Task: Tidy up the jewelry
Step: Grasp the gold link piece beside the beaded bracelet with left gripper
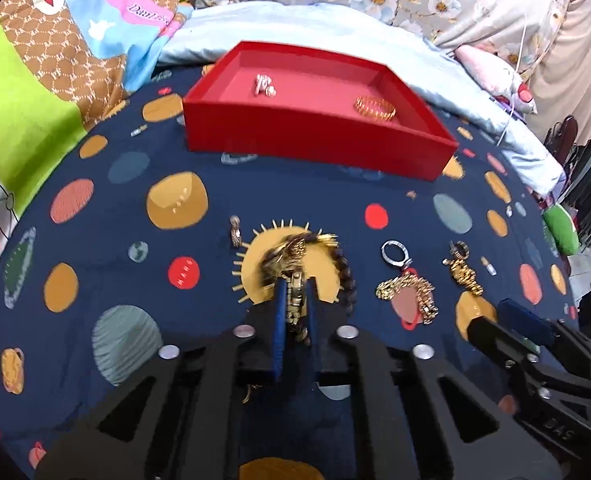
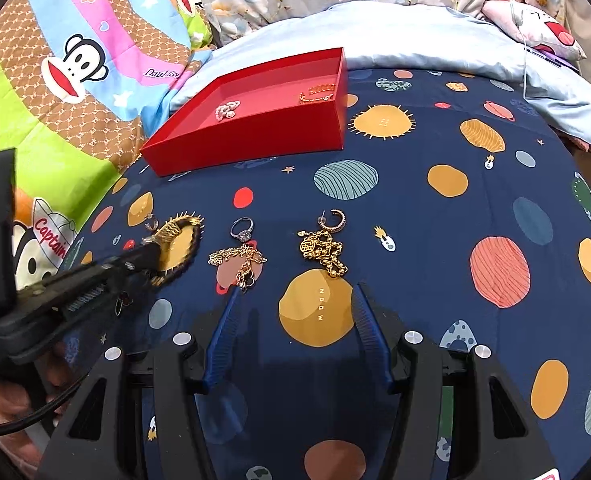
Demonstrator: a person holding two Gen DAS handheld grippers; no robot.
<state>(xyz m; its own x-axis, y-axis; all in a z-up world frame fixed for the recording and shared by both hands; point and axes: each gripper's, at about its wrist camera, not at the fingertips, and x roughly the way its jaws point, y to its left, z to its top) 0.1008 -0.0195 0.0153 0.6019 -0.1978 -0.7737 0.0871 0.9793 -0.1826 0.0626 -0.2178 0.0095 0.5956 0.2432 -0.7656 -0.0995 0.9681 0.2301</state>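
Bracelet in hand: your left hand-held gripper is pinching a dark-and-gold bracelet near its clasp; the loop sits over the sun print on the bed cover, and you can't tell from these views whether it has left the cloth.

Grip: the blue pads are pressed onto a thin section of links, so the rest of the loop hangs free. I judge it will swing and may slide if you jerk it.

Destination: the red tray lies ahead of you, well apart from the bracelet, with a gold bangle at its right and a small pale pink piece at its left.

How to carry: lift straight up until the whole loop clears the cover, then travel slowly forward. Keep the squeeze steady. Cross the near wall with the dangling end above the rim, not dragging against it.

Where to drop: aim for the bare floor of the tray between the two pieces already there, so chains don't tangle.

Still waiting: a silver ring, a thin gold chain, a chunky gold chain and a hoop earring lie in a row on the cover; a small earring lies just left of the bracelet.

Right hand-held gripper: its fingers are spread, holding nothing, low over the cover, near the two chains. Keep it still while the left one travels.
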